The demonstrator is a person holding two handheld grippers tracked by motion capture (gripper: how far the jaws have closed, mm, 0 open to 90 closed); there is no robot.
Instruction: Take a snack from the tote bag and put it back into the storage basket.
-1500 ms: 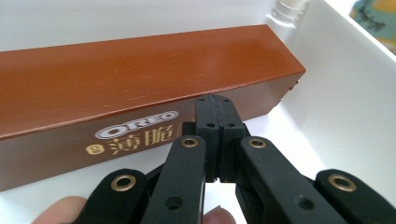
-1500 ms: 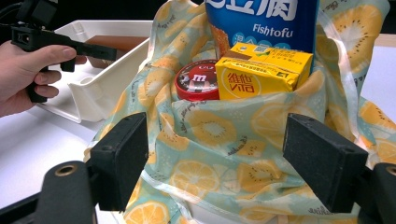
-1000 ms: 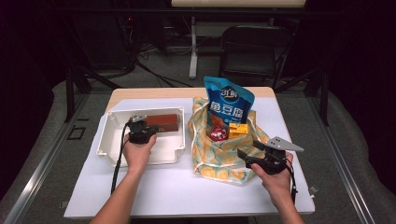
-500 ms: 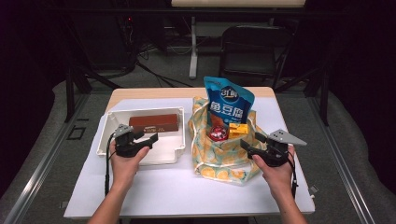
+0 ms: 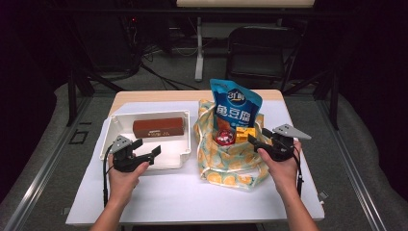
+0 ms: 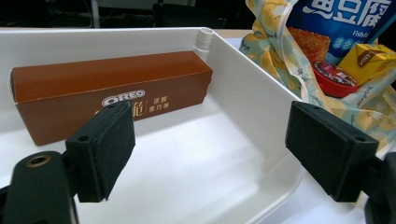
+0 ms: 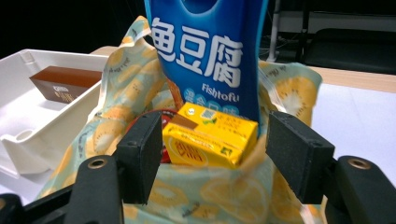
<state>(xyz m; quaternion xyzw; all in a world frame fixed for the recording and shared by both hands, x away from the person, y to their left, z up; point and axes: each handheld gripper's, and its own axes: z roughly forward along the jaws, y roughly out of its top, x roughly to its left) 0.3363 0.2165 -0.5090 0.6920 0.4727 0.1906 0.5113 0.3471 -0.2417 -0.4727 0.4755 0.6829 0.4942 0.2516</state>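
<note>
Yellow cardboard drink carton (image 5: 245, 134) sits centre-right of the high view in the orange-print cloth bag (image 5: 231, 161); our left gripper (image 5: 147, 151) is released, empty. Right gripper view: right gripper (image 7: 212, 156) open, closing around the carton (image 7: 210, 135), not yet gripping. Next, we judge: clamp and lift.

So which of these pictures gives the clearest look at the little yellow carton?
The right gripper view: the yellow carton sits close and centred between the right tongs, its print visible. The left gripper view catches one corner at the edge, and the high view shows a small yellow block in the patterned bag.
</note>
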